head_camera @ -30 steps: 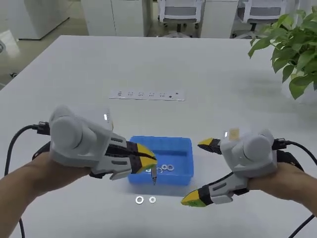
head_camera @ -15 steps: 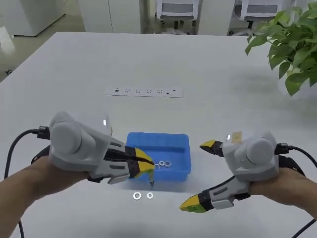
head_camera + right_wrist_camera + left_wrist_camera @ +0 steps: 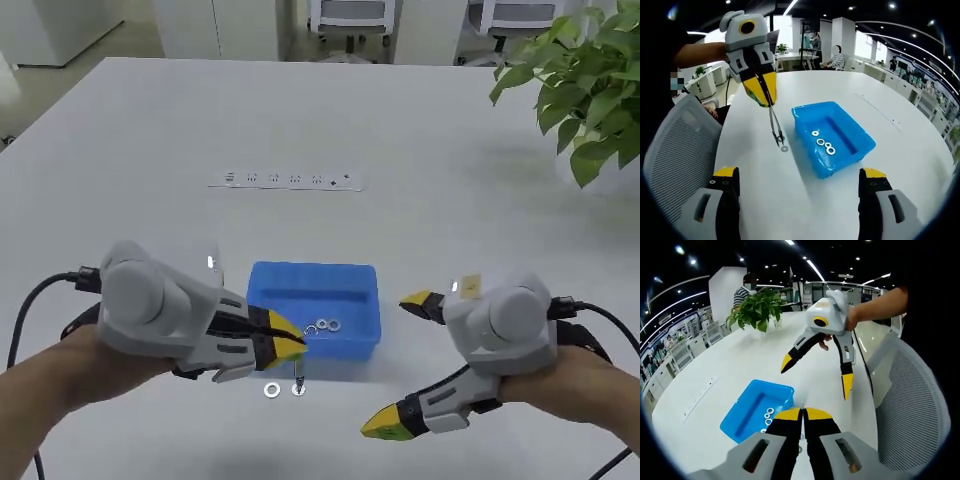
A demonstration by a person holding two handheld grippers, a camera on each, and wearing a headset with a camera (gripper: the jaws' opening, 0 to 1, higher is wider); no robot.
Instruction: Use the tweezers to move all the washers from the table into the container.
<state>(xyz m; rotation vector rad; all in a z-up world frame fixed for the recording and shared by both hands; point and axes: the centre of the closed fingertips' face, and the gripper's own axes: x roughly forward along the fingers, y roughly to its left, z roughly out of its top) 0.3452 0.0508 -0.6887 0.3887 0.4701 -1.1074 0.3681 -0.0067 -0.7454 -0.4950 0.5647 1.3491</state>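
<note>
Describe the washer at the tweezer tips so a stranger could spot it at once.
On the white table, find the blue container; just outside its near wall lies a pair. Yours is the washer at the tweezers' tips; its neighbour lies bare.

A blue plastic container (image 3: 313,270), rectangular and open-topped, sits upright on the white desk, with a small cluster of silver washers (image 3: 322,326) lying flat on its floor toward its 4 o'clock corner. Two more washers (image 3: 272,390) lie flat and side by side on the desk, just outside the container at its 7 o'clock. The slim metal tweezers (image 3: 299,374), clamped between the closed jaws of the left gripper (image 3: 296,339), point steeply down, their tips at the right-hand loose washer (image 3: 298,389); whether they touch it cannot be told.
</note>
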